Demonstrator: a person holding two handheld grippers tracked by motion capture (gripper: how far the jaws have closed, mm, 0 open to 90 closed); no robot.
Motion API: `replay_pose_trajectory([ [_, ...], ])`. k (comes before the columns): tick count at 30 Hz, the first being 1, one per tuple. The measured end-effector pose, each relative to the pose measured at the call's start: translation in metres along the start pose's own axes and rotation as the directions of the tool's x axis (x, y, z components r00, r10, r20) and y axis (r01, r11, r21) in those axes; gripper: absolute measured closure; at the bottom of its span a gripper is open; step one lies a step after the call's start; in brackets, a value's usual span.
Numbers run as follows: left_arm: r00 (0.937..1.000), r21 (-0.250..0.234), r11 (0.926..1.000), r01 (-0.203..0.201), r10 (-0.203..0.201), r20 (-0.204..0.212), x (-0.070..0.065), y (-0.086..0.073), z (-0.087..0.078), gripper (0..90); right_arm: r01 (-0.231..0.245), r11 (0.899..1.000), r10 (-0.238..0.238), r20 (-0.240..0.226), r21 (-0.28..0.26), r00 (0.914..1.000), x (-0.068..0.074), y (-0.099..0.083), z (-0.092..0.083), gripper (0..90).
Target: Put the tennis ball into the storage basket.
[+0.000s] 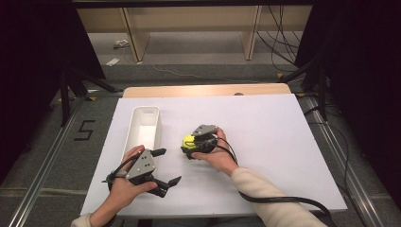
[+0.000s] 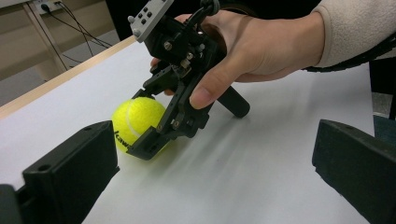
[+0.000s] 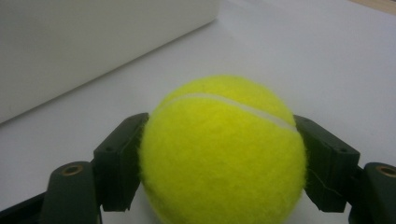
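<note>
A yellow tennis ball [image 1: 188,140] rests on the white tabletop [image 1: 265,142] near its middle. My right gripper [image 1: 189,144] is shut on it, one black finger [image 3: 120,161] pressed to each side of the ball [image 3: 224,149]. The left gripper view shows the same grip [image 2: 142,123] from the side, with the ball [image 2: 134,116] low against the table and a hand around the gripper body. My left gripper [image 1: 168,166] stands open near the front left, jaws wide apart [image 2: 214,135] and nothing between them, pointing toward the ball.
A long, empty white bin [image 1: 144,125] lies left of the ball, its wall [image 3: 93,46] just behind the ball in the right gripper view. Bare white tabletop spreads to the right. A wooden strip [image 1: 203,90] edges the far side.
</note>
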State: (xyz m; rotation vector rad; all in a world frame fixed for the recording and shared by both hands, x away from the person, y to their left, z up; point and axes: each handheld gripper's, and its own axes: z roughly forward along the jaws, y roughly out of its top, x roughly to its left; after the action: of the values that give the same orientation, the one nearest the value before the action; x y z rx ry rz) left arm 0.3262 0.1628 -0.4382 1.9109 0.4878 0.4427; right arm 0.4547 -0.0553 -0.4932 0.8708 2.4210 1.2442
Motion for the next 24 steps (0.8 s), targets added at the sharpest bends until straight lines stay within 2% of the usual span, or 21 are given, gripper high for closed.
replay_pose_trajectory([
  [24, 1.0000, 0.002, 1.0000, -0.001, 0.001, 0.000, 0.000, 0.000, 0.000, 0.0, -0.001, 0.998, 0.000, -0.018, -0.068, 0.9998, 0.005, 0.018, -0.018, 26.2],
])
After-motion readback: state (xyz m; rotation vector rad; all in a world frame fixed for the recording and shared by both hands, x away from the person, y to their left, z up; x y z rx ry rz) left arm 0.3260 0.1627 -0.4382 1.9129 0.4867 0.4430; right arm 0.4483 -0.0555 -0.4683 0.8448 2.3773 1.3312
